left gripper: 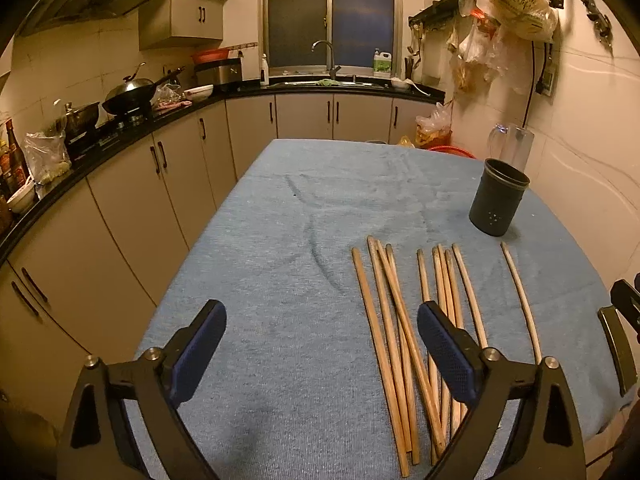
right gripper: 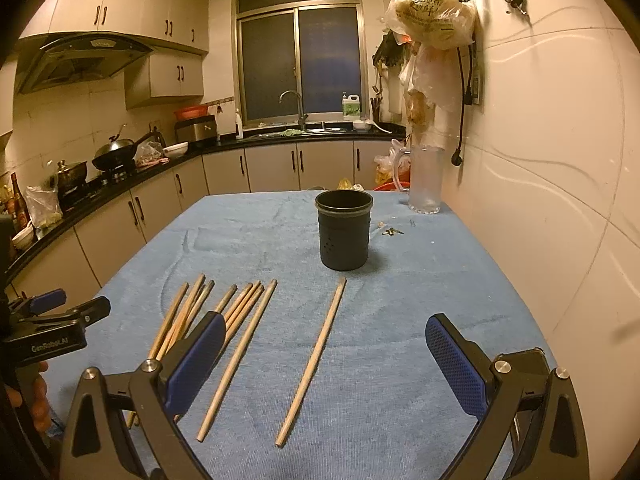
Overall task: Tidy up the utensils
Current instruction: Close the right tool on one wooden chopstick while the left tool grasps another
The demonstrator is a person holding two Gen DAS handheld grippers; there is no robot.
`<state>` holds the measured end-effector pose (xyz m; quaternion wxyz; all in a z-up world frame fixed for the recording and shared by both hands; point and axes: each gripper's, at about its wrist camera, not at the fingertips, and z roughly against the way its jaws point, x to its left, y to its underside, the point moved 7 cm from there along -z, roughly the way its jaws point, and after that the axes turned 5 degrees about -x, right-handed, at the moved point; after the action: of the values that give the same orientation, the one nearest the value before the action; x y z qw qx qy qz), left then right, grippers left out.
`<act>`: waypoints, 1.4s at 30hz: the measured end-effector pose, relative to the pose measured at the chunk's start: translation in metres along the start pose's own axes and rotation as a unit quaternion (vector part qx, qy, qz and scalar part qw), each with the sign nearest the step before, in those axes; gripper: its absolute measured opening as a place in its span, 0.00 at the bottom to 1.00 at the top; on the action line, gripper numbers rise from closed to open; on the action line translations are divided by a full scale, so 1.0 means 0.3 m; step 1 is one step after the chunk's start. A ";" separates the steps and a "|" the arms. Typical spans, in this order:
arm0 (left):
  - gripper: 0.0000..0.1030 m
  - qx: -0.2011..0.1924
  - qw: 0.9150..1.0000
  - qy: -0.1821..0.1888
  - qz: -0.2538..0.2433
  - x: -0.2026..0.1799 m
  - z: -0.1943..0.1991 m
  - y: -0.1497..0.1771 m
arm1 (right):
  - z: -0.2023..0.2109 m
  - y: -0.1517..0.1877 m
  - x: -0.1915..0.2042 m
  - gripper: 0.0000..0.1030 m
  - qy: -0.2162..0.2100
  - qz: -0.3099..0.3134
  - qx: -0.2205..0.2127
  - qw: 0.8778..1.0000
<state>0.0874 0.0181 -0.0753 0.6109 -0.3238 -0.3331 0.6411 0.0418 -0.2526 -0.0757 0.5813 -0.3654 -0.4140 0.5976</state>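
Nine bare wooden chopsticks [left gripper: 400,320] lie on the blue cloth-covered table [left gripper: 280,240]: eight bunched toward its near edge, one apart on the wall side. One dark cylindrical utensil holder [right gripper: 344,234] stands beyond them, one clear plastic pitcher [right gripper: 426,180] at the far corner

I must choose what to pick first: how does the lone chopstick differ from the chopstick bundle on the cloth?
The lone chopstick lies apart, touching nothing; the bundle lies packed, some sticks crossing. The lone chopstick is nearer the right side of the cloth; the bundle lies left of it. Both are wooden, flat on the cloth, tips toward the cup.
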 end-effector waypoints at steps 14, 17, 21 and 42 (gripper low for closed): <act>0.93 0.038 0.999 0.019 0.000 0.011 -0.061 -0.001 | -0.102 -0.051 -0.035 0.98 -0.009 -0.005 0.030 1.000; 0.93 0.060 0.998 0.026 0.008 0.042 -0.089 -0.015 | -0.150 -0.072 -0.071 0.98 -0.018 -0.022 0.048 0.998; 0.93 0.072 0.997 0.029 0.002 0.066 -0.122 -0.047 | -0.239 -0.088 -0.117 0.93 -0.038 -0.054 0.082 0.994; 0.40 0.200 0.975 0.091 -0.020 -0.069 -0.468 -0.052 | -0.547 0.020 -0.123 0.50 -0.060 -0.071 0.202 0.975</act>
<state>0.2125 0.0024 -0.1421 0.7040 -0.2453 -0.1476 0.6499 0.1922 -0.2779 -0.1469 0.6584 -0.1735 -0.3440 0.6466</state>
